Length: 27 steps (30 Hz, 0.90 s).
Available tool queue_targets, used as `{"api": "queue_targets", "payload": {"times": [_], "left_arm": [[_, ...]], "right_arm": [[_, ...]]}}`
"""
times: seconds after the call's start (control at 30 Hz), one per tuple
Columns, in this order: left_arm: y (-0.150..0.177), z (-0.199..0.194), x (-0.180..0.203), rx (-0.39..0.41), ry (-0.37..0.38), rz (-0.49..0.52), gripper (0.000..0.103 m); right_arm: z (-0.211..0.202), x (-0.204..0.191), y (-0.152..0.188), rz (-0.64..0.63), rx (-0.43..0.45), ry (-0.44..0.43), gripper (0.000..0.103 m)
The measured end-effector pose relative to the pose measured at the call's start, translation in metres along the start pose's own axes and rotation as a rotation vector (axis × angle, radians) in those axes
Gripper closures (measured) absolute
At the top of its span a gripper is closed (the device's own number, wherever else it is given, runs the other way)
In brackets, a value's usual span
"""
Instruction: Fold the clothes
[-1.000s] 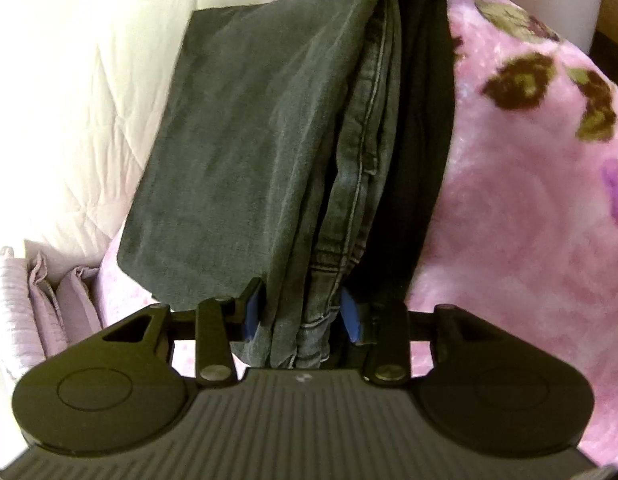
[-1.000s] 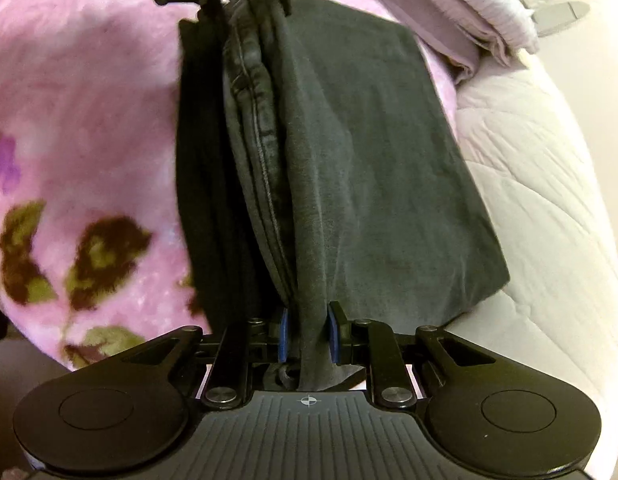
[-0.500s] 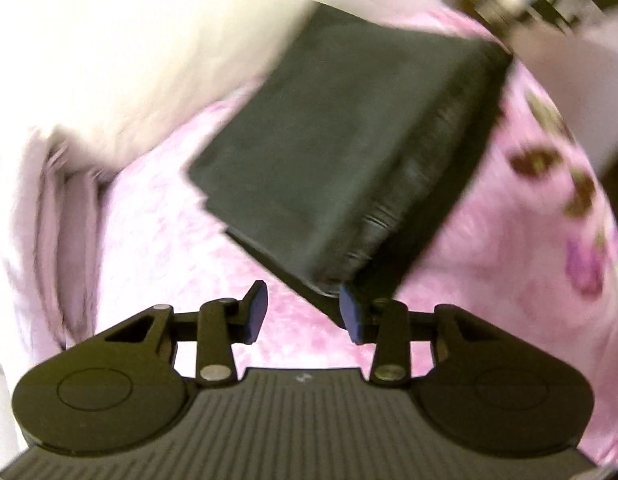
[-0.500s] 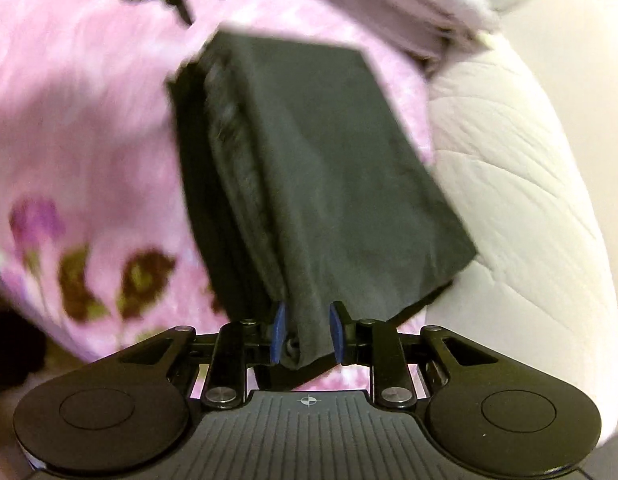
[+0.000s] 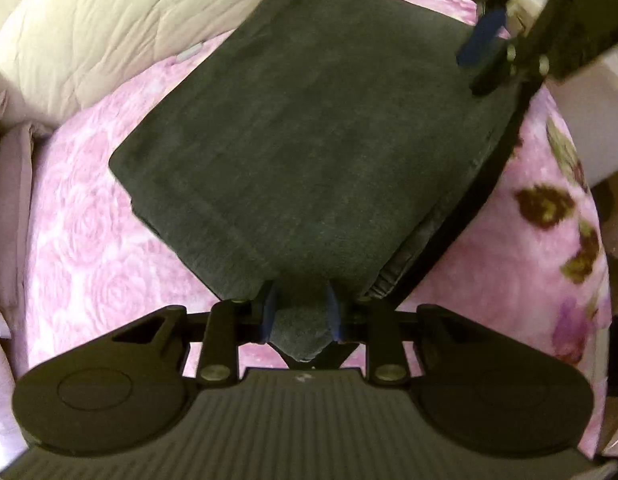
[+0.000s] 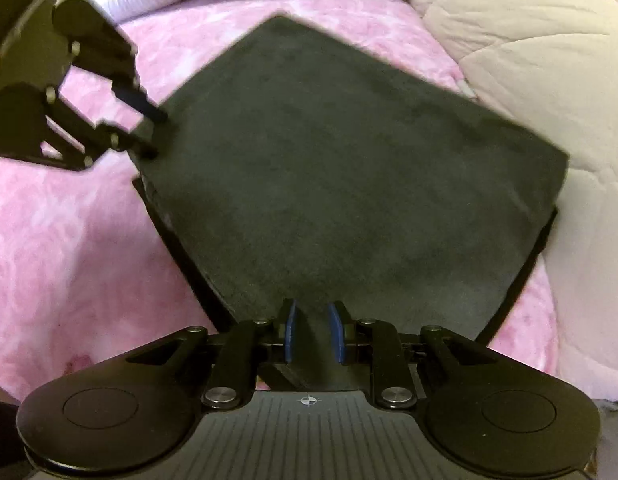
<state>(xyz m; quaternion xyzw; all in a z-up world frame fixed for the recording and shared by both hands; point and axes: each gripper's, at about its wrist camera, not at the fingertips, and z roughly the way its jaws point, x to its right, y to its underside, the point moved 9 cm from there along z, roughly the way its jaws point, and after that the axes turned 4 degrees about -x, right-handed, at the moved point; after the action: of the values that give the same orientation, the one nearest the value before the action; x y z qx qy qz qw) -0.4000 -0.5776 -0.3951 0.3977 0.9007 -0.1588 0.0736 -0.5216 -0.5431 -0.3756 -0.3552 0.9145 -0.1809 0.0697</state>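
Left wrist view: folded dark grey jeans (image 5: 309, 140) lying as a flat, squared-off stack on the pink floral blanket (image 5: 89, 260), seam edges showing along the right side. Left gripper (image 5: 300, 312) closed narrowly, pinching the near corner of the stack between blue pads. Right gripper (image 5: 485, 52) at the far right corner, pads at the cloth edge; grip not clear from here. Cream quilt (image 5: 89, 40) beyond, just beside the stack.

Right wrist view: same stack spread flat, one corner toward the quilt. Right gripper (image 6: 313, 332) with cloth between its pads, narrow gap, apparently clamped. Left gripper at the far left corner, fingers (image 6: 145, 108) against the edge.

Judged: folding largely done, the garment compact; release and perhaps smoothing or setting aside left. No containers visible in either view.
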Motion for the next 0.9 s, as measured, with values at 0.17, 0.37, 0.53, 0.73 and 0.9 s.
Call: {"api": "queue_targets", "payload": {"times": [0.17, 0.37, 0.53, 0.73, 0.9], "left_arm": [[-0.001, 0.008, 0.004, -0.003, -0.01, 0.029, 0.081], [0.006, 0.006, 0.004, 0.011, -0.013, 0.008, 0.081], [0.006, 0.016, 0.001, 0.005, -0.006, -0.027, 0.081], [-0.004, -0.02, -0.029, 0.093, 0.047, -0.176, 0.079], [-0.01, -0.017, -0.087, 0.139, 0.027, -0.398, 0.071]], "right_arm": [[-0.023, 0.076, -0.048, 0.067, 0.123, 0.18, 0.08], [0.024, 0.145, -0.092, 0.065, 0.13, 0.344, 0.08], [0.069, 0.168, -0.085, 0.207, 0.076, 0.259, 0.076], [0.057, 0.175, -0.081, 0.287, 0.071, 0.198, 0.072], [0.025, 0.159, -0.082, 0.296, 0.134, 0.162, 0.071]]}}
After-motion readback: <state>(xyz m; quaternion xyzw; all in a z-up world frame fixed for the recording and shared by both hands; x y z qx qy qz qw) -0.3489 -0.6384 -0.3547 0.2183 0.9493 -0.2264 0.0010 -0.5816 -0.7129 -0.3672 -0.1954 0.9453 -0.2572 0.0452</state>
